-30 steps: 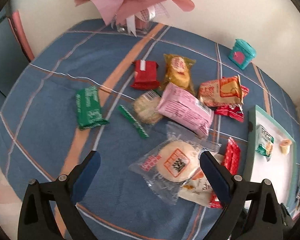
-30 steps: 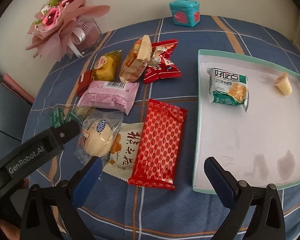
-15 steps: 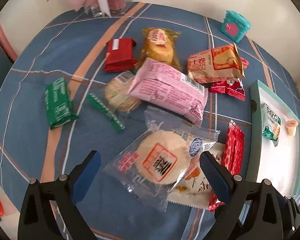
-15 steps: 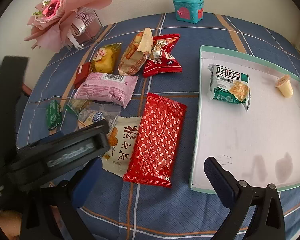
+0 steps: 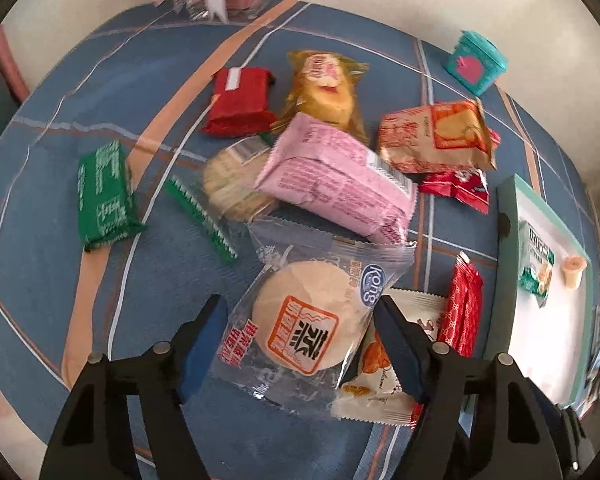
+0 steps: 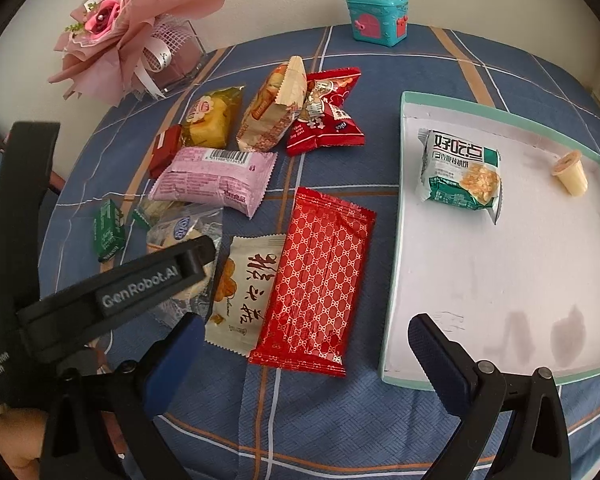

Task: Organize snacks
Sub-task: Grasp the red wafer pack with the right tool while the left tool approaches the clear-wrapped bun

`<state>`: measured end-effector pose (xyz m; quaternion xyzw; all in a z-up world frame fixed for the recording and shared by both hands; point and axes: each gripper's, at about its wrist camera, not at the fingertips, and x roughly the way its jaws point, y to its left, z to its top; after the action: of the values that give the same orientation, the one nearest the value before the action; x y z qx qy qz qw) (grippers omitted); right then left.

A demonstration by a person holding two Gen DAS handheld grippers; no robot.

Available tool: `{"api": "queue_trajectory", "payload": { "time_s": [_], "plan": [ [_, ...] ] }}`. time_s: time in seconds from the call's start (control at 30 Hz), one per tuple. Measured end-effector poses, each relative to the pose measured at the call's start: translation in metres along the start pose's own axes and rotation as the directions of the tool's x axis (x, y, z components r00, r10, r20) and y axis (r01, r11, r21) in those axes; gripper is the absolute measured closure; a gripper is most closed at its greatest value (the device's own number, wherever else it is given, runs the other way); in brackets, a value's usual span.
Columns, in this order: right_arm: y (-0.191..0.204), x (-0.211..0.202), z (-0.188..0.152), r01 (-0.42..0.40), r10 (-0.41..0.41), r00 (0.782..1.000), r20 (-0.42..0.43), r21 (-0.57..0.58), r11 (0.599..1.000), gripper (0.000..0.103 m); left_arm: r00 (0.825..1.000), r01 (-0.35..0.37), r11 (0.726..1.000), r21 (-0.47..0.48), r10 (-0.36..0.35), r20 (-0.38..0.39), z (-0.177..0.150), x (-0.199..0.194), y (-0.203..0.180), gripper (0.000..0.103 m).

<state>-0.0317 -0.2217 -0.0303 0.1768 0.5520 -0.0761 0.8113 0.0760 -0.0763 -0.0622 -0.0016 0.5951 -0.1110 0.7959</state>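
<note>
A clear-wrapped round cake pack (image 5: 300, 320) lies on the blue checked cloth, partly on a white snack pack (image 5: 383, 376). My left gripper (image 5: 301, 332) points down over it with its jaws closing. The cake pack sits between the pads, which reach the film's edges without squeezing it. In the right wrist view one of the left gripper's fingers (image 6: 172, 268) covers that pack. My right gripper (image 6: 303, 328) hangs open and empty above the near end of a red patterned pack (image 6: 323, 272). The white tray (image 6: 499, 280) holds a green-white biscuit pack (image 6: 459, 172) and a jelly cup (image 6: 569, 172).
More snacks crowd the cloth: a pink pack (image 5: 335, 176), a yellow cake (image 5: 323, 88), a small red pack (image 5: 240, 102), a green pack (image 5: 104, 196) and an orange bag (image 5: 435, 136). A pink bouquet (image 6: 132, 40) and a teal box (image 6: 377, 18) stand by the wall.
My left gripper has come down onto the round cake pack and its jaws have narrowed around it. The right gripper has kept still.
</note>
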Motion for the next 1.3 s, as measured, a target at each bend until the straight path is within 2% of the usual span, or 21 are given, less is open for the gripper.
{"api": "queue_trajectory", "payload": {
  "time_s": [0.27,0.5,0.63,0.7,1.07,1.3],
  "plan": [
    [-0.001,-0.006,0.005,-0.046,0.045,0.998,0.034,0.039,0.998,0.003,1.000,-0.011,0.993,-0.120,0.009,-0.017,0.001,0.000,0.027,0.027],
    [0.010,-0.011,0.009,-0.076,0.075,0.995,0.066,0.011,0.997,0.026,0.998,-0.008,0.989,-0.147,-0.001,-0.056,-0.006,0.005,0.042,0.027],
    [0.010,-0.003,0.010,-0.052,0.052,0.998,0.039,0.009,0.999,0.041,0.998,-0.004,0.989,-0.147,-0.006,-0.067,-0.007,0.010,0.044,0.027],
    [0.009,0.003,0.010,-0.033,0.033,0.999,0.017,0.011,0.999,0.045,0.997,-0.006,0.990,-0.144,-0.004,-0.071,-0.011,0.012,0.045,0.027],
    [0.017,0.031,0.004,0.077,-0.078,0.995,-0.059,-0.024,0.997,0.047,0.997,-0.023,0.991,-0.129,0.013,-0.081,-0.014,0.020,0.037,0.027],
    [0.014,0.032,0.001,0.077,-0.077,0.995,-0.070,-0.007,0.997,0.054,0.996,-0.031,0.992,-0.122,0.021,-0.084,-0.013,0.020,0.035,0.027]
  ]
}}
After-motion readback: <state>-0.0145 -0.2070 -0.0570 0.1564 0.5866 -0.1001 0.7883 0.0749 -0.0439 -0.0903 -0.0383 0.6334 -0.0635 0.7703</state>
